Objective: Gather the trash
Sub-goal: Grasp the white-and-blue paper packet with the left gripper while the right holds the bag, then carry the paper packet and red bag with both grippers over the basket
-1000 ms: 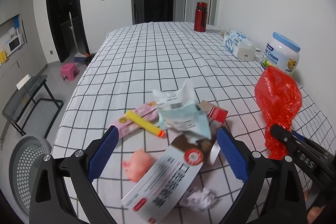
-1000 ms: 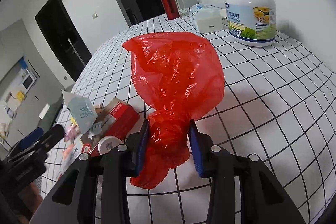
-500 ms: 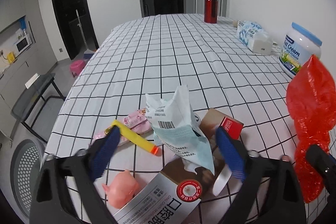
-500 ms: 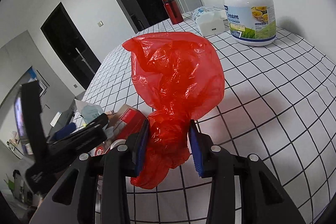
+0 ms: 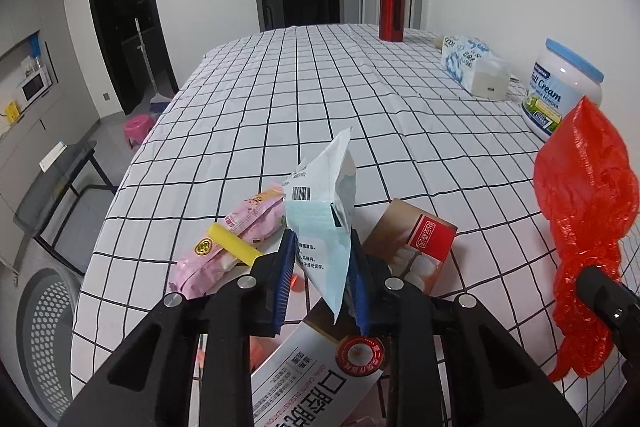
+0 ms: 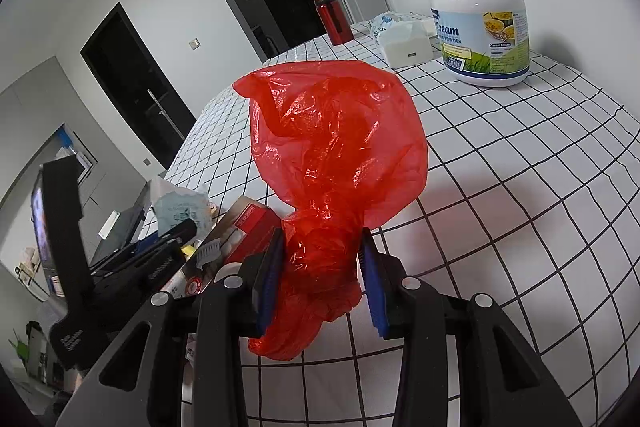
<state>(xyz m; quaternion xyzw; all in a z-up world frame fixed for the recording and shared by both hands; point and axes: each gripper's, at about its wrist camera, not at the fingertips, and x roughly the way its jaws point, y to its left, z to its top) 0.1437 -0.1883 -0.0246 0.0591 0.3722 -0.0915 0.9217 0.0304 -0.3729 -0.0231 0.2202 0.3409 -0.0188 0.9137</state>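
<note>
Wrapper (image 5: 320, 227): a pale blue-and-white empty packet, standing up from the litter pile near the front edge of the surface (image 5: 320, 87). The left claw (image 5: 320, 267) has just been closing and its blue pads now press the packet's lower half from both sides. Judged thin, light and limp; it will crumple rather than resist, and the glossy film may slide out of a loose pinch. The hold low on the flattened body looks sound; the upper flap is free and will flop.

Bag (image 6: 336, 155): red film, held by the right claw (image 6: 320, 275), clamped on its gathered neck, the body ballooning above the pads. Soft, near weightless, easily torn. With the neck pinched, no mouth shows for the wrapper.

Remaining litter beside the wrapper: pink packet (image 5: 236, 239), yellow stick (image 5: 234, 249), red-and-brown box (image 5: 416, 239), and a long printed carton (image 5: 316, 379) under the left claw. The cartons look stiffer and want an edge grip.
</note>
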